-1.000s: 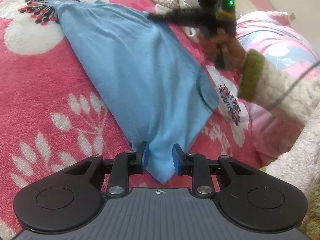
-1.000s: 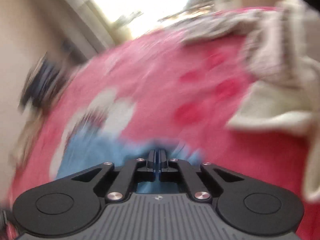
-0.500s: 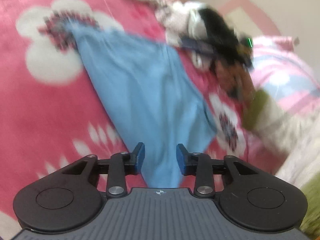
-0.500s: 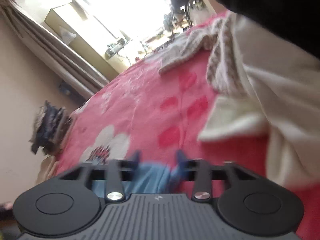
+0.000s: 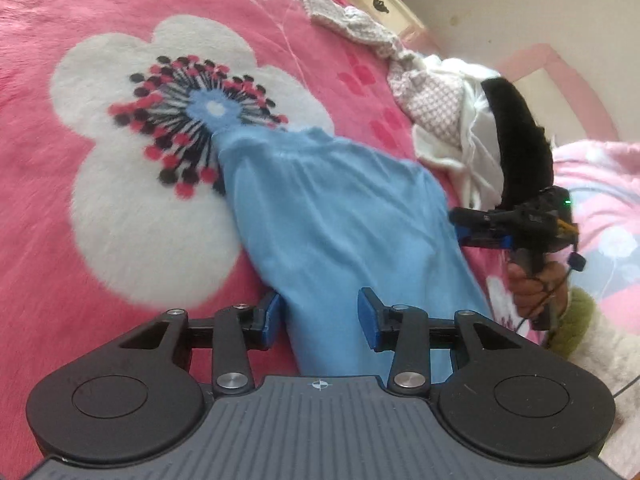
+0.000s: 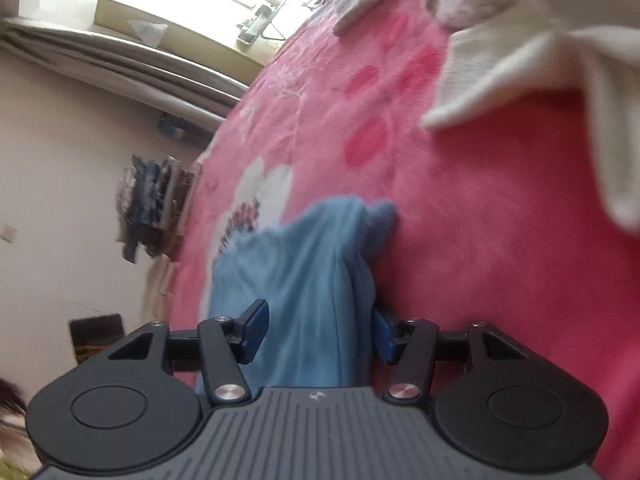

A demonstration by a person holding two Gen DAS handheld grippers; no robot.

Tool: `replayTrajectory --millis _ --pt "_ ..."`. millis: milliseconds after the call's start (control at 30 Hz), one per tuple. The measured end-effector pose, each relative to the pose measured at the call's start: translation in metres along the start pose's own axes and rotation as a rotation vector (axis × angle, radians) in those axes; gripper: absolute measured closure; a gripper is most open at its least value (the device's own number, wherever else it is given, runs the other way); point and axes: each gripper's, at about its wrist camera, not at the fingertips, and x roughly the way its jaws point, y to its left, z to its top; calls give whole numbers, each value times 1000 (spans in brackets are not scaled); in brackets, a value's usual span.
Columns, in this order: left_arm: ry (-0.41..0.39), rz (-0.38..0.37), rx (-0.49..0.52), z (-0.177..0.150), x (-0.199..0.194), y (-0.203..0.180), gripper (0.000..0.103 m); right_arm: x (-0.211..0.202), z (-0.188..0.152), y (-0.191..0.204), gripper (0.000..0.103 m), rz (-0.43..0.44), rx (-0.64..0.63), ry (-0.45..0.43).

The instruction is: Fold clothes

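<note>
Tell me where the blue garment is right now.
The blue garment lies on the pink blanket in the left wrist view, between the white flower print and the clothes pile.

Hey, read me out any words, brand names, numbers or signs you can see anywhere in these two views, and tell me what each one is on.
No readable text in either view.
Left gripper body: a small crosshair mark only, no letters.
Right gripper body: a small emblem, too blurred to read.
Blue garment and pink floral blanket: no print or label showing.
Items by the window: too blurred to read.
</note>
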Motion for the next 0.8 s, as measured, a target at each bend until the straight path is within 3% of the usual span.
replayTrajectory --millis 100,233,300,367,467,800 --pt "-4 -26 -25 10 10 4 68 18 15 -1 52 55 -6 5" --pt "-25 -44 -72 20 19 9 73 33 21 -6 76 97 4 -3" --pt "-39 -48 -104 24 21 12 78 36 21 -5 80 92 4 -13" --pt "-52 -24 -100 25 23 11 91 33 18 3 82 80 -22 -33" --pt "-83 12 -49 23 22 1 95 25 13 19 84 57 -77 -71" --pt "-287 19 91 7 -42 -48 96 -23 -11 121 86 9 -325 -198"
